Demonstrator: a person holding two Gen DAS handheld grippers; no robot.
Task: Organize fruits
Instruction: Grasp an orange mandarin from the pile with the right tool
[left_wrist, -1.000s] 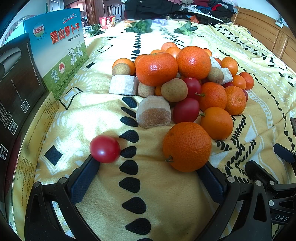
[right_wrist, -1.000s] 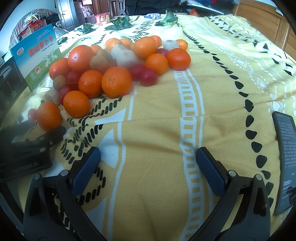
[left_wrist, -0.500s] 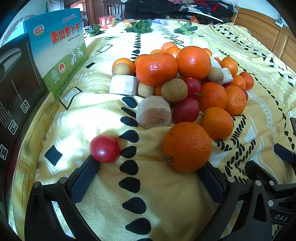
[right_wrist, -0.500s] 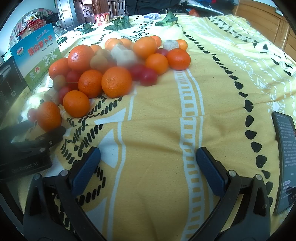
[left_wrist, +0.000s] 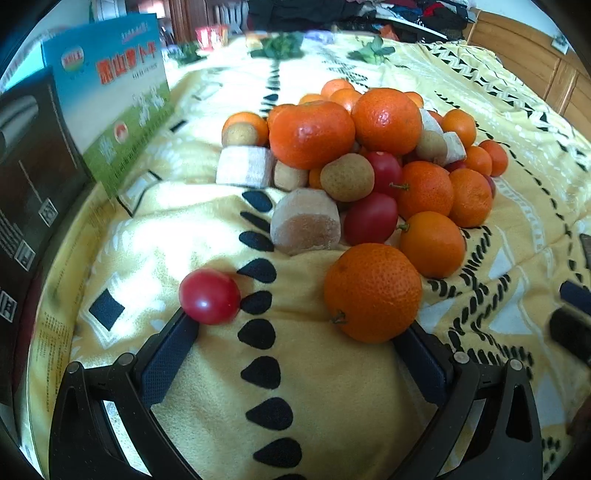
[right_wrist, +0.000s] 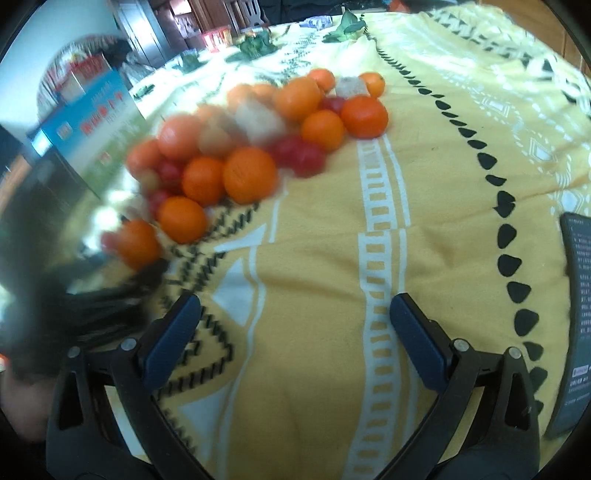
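Note:
A pile of fruit (left_wrist: 369, 147) lies on a yellow patterned blanket (left_wrist: 295, 387): oranges, red cherry tomatoes, brown longans and pale cut cane pieces. My left gripper (left_wrist: 295, 332) is open and empty. A lone cherry tomato (left_wrist: 209, 296) touches its left fingertip and a large orange (left_wrist: 372, 292) sits against its right fingertip. My right gripper (right_wrist: 293, 317) is open and empty over bare blanket, with the pile (right_wrist: 251, 147) ahead to its left, blurred.
A blue and green box (left_wrist: 110, 92) and a black box (left_wrist: 29, 166) stand left of the pile. A phone (right_wrist: 576, 314) lies on the blanket at the right. Green leaves (left_wrist: 280, 46) lie at the far end. A wooden headboard (left_wrist: 535, 62) is behind.
The right gripper has swung, so its view is now blurred and the pile sits a little further right and lower. The left gripper and the fruit near it have not moved.

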